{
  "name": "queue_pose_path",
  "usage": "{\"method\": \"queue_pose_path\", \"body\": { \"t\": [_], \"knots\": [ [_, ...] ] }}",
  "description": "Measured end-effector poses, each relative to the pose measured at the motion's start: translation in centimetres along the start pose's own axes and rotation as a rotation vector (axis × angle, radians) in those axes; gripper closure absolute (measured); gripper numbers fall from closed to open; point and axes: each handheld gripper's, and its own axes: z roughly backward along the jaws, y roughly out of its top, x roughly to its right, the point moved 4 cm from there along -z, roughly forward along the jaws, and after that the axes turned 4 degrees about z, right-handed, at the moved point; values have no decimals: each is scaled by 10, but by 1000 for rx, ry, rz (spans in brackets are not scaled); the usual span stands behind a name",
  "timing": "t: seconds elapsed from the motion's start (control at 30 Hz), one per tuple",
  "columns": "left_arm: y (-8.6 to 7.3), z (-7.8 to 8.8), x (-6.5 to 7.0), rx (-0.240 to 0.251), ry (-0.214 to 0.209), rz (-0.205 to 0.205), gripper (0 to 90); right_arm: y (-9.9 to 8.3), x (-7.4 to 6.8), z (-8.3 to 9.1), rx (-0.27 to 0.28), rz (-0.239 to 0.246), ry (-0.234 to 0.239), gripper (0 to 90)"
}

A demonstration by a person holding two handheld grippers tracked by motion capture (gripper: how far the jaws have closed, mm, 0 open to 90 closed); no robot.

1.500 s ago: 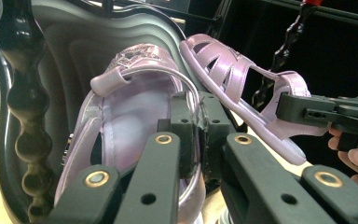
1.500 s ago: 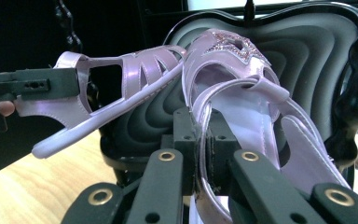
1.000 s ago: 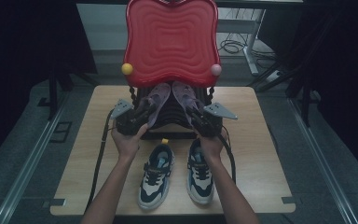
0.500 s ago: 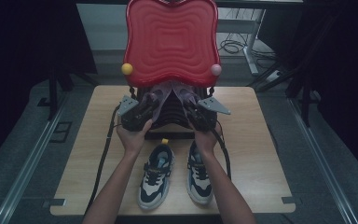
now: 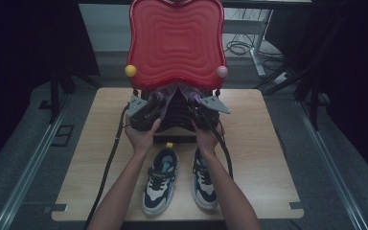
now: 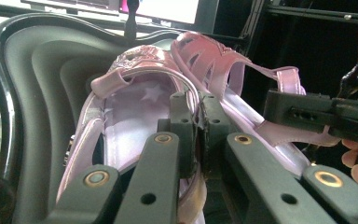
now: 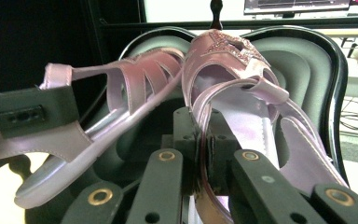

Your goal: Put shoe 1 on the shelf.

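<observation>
Nearest you, the pair of sneakers (image 5: 178,179) stands side by side on the wooden table (image 5: 268,158), toes toward you, untouched by either tool. Beyond them your left gripper (image 5: 143,114) has its jaws clamped on the heel rim of the left pink sandal (image 6: 135,107), and your right gripper (image 5: 206,109) is clamped the same way on the heel edge of the right pink sandal (image 7: 242,88); in both gripper views the pads pinch the thin strap material with no gap showing. Both sandals are carried clear of the table, toes pointing into the dark ridged tray (image 6: 37,93) of the open case under its raised red lid (image 5: 175,43). Judgement: pickup is done for both sandals; setting them down in the case and releasing remains. Whether the sneakers follow cannot be determined.
</observation>
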Motion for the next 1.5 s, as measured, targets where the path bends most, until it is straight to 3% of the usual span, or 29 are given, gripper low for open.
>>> {"method": "queue_pose_path", "body": {
  "t": [0.4, 0.67, 0.87, 1.03, 1.2, 1.5],
  "knots": [
    [-7, -9, -4, -6, 24, -39, 862, -10, 3, -14, -32, 19, -25, 849],
    [-16, -13, -4, -31, 3, -48, 857, -18, 2, -21, -83, 1, 15, 847],
    [-28, -13, -5, -70, -16, -25, 847, -23, 4, -22, -150, -19, 56, 830],
    [-30, -13, -6, -84, -31, -3, 822, -23, 2, -21, -171, -13, 65, 780],
    [-34, -14, -8, -108, -38, 19, 750, -25, 2, -21, -190, -16, 83, 725],
    [-30, -11, -9, -96, -47, 60, 623, -23, 3, -17, -204, -25, 107, 633]
  ]
}}
